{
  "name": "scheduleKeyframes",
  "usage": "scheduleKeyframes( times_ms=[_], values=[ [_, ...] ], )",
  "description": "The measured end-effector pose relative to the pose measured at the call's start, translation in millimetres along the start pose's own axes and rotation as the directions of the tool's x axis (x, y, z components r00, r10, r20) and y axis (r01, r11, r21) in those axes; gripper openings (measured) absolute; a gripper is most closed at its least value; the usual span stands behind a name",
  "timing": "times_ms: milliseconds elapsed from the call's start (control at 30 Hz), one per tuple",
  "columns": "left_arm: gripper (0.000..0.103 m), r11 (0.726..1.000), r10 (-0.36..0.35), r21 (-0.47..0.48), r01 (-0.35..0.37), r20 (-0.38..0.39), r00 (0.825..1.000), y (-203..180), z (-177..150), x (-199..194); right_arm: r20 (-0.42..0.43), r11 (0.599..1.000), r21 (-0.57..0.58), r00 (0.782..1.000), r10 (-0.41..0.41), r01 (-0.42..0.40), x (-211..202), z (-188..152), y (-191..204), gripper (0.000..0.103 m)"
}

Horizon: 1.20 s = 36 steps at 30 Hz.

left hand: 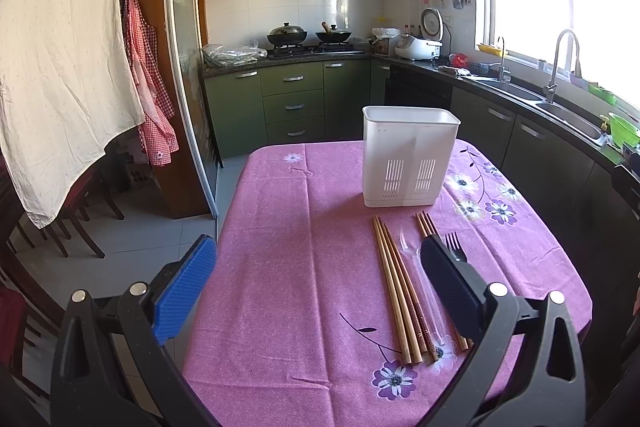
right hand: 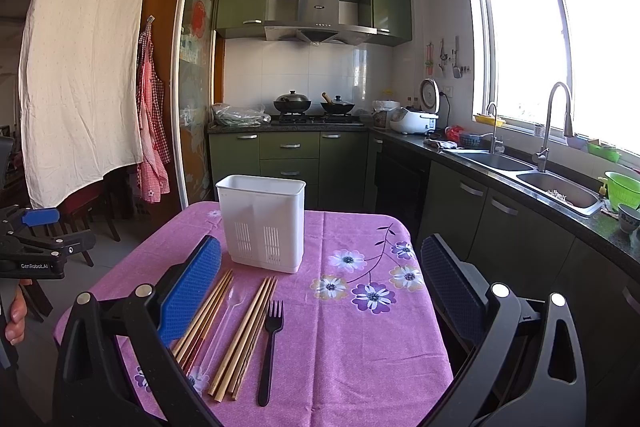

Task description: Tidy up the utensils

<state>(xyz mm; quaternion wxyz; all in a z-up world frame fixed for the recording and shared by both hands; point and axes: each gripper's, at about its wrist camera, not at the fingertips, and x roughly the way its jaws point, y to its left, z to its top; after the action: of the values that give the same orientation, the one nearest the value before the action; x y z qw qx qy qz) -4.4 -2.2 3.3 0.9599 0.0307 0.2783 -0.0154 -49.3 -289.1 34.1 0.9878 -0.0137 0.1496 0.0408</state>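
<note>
A white utensil holder (left hand: 408, 157) (right hand: 264, 223) stands upright on the pink flowered tablecloth (left hand: 304, 267) (right hand: 352, 339). In front of it lie two bundles of wooden chopsticks (left hand: 396, 287) (right hand: 246, 335), a clear plastic spoon (left hand: 420, 275) (right hand: 224, 323) between them, and a black plastic fork (left hand: 454, 245) (right hand: 270, 347) on the right. My left gripper (left hand: 320, 283) is open and empty above the table's near left. My right gripper (right hand: 320, 291) is open and empty above the table's near right. The left gripper's body also shows in the right wrist view (right hand: 40, 247) at the far left.
Green kitchen cabinets (left hand: 292, 107) and a stove with two woks (right hand: 312, 105) stand behind the table. A counter with a sink (right hand: 556, 187) runs along the right. A white cloth (left hand: 60, 67) and dark chairs (left hand: 72, 223) are at the left.
</note>
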Motion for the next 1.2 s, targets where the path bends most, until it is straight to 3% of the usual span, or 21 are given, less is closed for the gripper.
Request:
scheduleKeyframes(
  times_ms=[1200],
  values=[
    [0.097,1.0,0.001,0.0,-0.001,-0.001,1.0,-0.7,-0.5,1.2,-0.004,1.0,0.0,1.0,0.001,-0.001,2.6,-1.5,1.1,0.099]
  ],
)
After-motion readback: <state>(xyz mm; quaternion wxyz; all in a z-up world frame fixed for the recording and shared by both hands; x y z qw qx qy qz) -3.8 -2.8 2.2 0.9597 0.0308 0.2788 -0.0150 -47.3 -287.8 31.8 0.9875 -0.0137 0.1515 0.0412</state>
